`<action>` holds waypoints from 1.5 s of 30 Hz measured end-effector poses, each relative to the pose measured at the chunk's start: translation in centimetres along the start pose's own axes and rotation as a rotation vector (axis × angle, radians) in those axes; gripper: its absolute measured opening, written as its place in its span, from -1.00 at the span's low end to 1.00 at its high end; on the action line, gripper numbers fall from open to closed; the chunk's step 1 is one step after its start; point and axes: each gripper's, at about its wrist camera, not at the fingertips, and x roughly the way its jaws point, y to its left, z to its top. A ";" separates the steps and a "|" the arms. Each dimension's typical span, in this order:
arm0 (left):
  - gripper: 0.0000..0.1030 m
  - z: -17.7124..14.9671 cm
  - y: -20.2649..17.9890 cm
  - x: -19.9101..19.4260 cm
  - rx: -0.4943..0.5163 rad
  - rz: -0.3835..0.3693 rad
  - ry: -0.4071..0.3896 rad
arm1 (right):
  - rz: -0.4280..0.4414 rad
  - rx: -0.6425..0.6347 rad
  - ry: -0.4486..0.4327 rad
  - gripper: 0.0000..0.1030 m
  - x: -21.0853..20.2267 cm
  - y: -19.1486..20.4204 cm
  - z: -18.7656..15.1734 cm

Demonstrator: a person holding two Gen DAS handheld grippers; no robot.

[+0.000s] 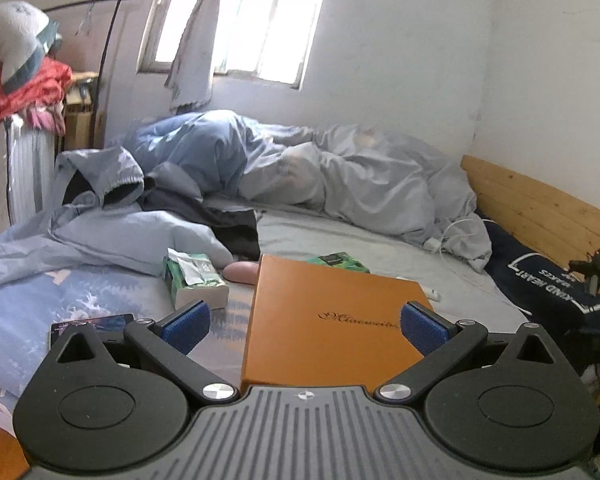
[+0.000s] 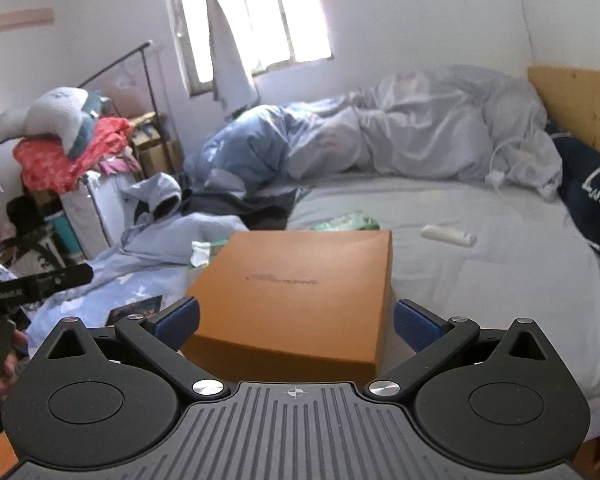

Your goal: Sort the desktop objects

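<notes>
An orange box [image 1: 324, 320] with a script logo lies on the bed, also in the right wrist view [image 2: 300, 288]. My left gripper [image 1: 305, 326] is open, above the box's near left part. My right gripper [image 2: 296, 326] is open, its fingers astride the box's near edge. A green tissue pack [image 1: 194, 278] and a pink object [image 1: 242, 271] lie left of the box. A green packet [image 1: 338, 261] lies behind it, also in the right wrist view [image 2: 348, 222]. A white tube [image 2: 448, 235] lies to the right. A dark phone [image 1: 96, 324] lies at the near left.
A rumpled grey and blue duvet [image 1: 340, 176] and clothes fill the far side of the bed. A wooden headboard [image 1: 540, 208] and a dark pillow [image 1: 548, 284] are at the right. A white charger cable [image 2: 500, 168] lies by the duvet. A pile of clothes [image 2: 68, 148] stands left.
</notes>
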 end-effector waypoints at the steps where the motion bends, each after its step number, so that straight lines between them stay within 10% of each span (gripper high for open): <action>1: 1.00 -0.3 -0.1 -0.2 0.008 0.000 -0.005 | 0.001 -0.012 -0.015 1.00 -0.4 0.2 -0.3; 45: 1.00 -5.4 -1.2 0.8 0.008 0.037 0.061 | -0.042 -0.079 0.007 1.00 1.7 0.7 -7.3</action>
